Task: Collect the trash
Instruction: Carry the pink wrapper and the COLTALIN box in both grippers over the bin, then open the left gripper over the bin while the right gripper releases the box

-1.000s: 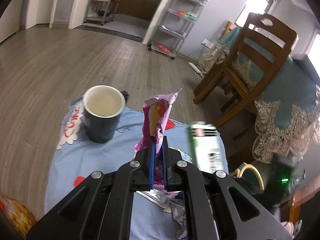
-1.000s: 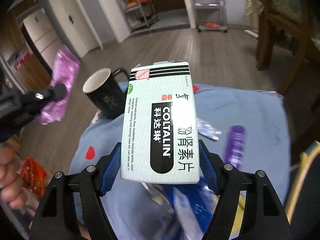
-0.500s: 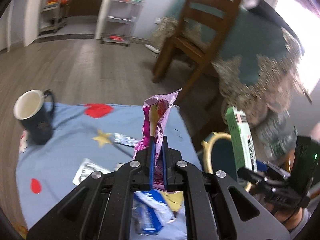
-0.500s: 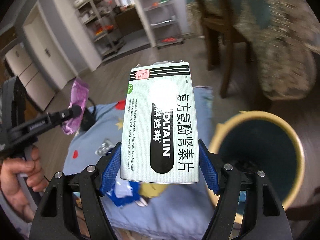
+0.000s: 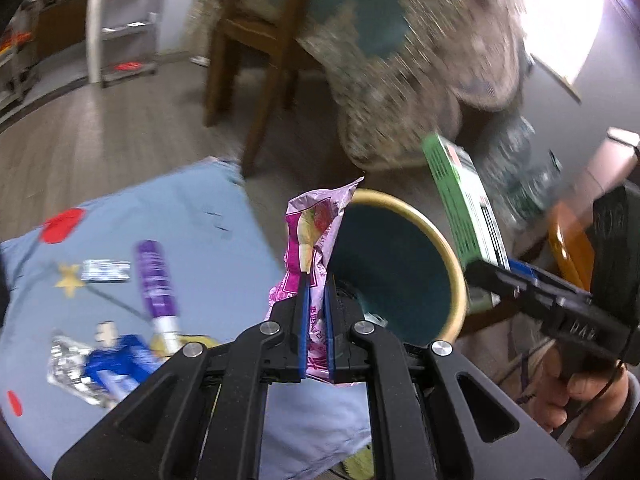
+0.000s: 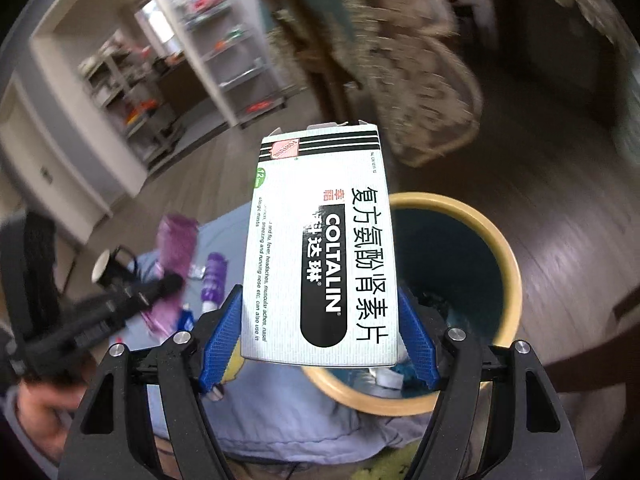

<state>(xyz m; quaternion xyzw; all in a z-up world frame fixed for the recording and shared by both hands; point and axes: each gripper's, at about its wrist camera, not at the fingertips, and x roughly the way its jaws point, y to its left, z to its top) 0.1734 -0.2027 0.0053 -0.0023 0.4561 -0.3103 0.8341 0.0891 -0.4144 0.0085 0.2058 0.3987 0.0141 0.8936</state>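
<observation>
Carrying: two pieces of trash, both near the bin and neither released.
Pink wrapper [image 5: 312, 240]: upright, pinched low down between the blue pads of the left gripper [image 5: 315, 312], which are squeezed almost together on it.
Medicine box [image 6: 320, 248]: standing on end, clamped by its long sides in the right gripper [image 6: 320, 344], fingers spread wide to span it.
Bin [image 5: 448, 248]: teal inside, yellow rim; in the left wrist view it sits just past the wrapper toward 2 o'clock, and the box hangs by the rim at 3 o'clock.
Box and bin: in the right wrist view the mouth opens at 3 o'clock of the box, whose lower edge overlaps the near rim.
Cloth [image 5: 208, 232]: blue, beside the bin at 9 o'clock, with a purple tube [image 5: 154, 276], a blue packet [image 5: 120, 364] and foil scraps left to collect.
Doing it well: judged from this, carry each piece fully over the mouth before opening; let the box go first, since it could catch the rim and tip out, and open wide for the light wrapper, which may cling to a pad.
</observation>
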